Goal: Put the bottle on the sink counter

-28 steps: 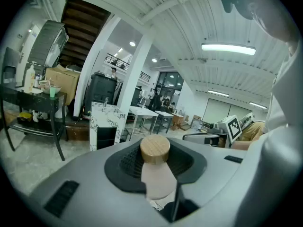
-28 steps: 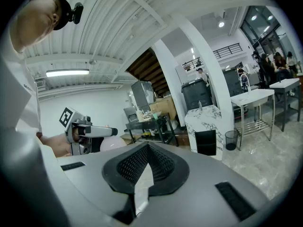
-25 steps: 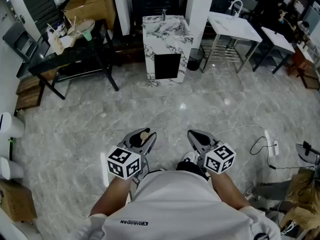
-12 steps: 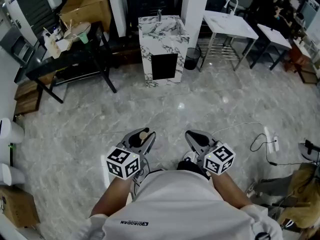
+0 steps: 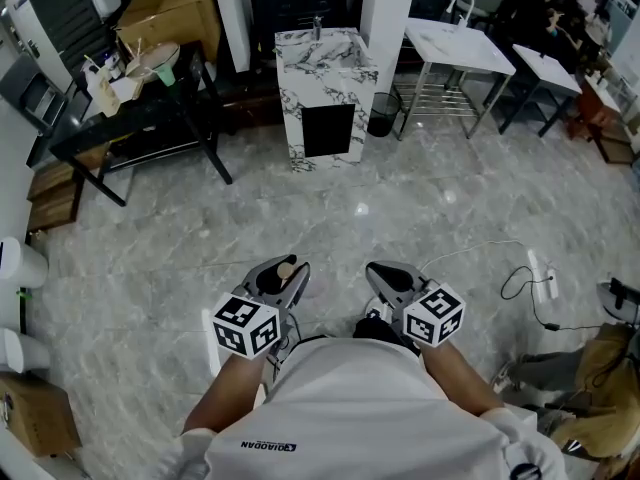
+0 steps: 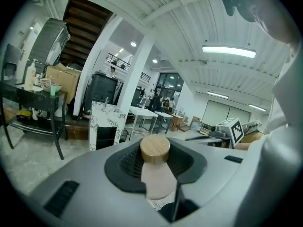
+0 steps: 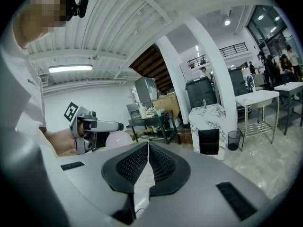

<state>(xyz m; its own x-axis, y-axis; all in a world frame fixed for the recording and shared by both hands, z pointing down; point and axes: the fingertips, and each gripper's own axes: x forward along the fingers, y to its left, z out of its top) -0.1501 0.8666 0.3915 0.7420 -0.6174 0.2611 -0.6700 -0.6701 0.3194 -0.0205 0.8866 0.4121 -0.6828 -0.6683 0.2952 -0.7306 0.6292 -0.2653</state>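
Observation:
A pale pink bottle (image 6: 158,181) with a round wooden cap (image 6: 155,149) stands between the jaws of my left gripper (image 6: 156,167), which is shut on it. In the head view the cap (image 5: 287,268) shows at the left gripper (image 5: 277,276), low in the picture above the person's white shirt. My right gripper (image 5: 388,280) is beside it, shut (image 7: 147,162) with nothing between the pads. The marble sink counter (image 5: 325,50) with its tap stands far ahead across the floor, also seen in the gripper views (image 6: 105,122) (image 7: 208,119).
A black table (image 5: 140,118) with clutter stands to the sink's left, cardboard boxes (image 5: 170,8) behind it. White folding tables (image 5: 460,48) and a dark bin (image 5: 380,116) lie to the right. A power strip with cable (image 5: 540,280) lies on the marble floor at right.
The scene ahead has shifted only slightly in the head view. Both grippers keep their pose, and the bottle stays in the left one.

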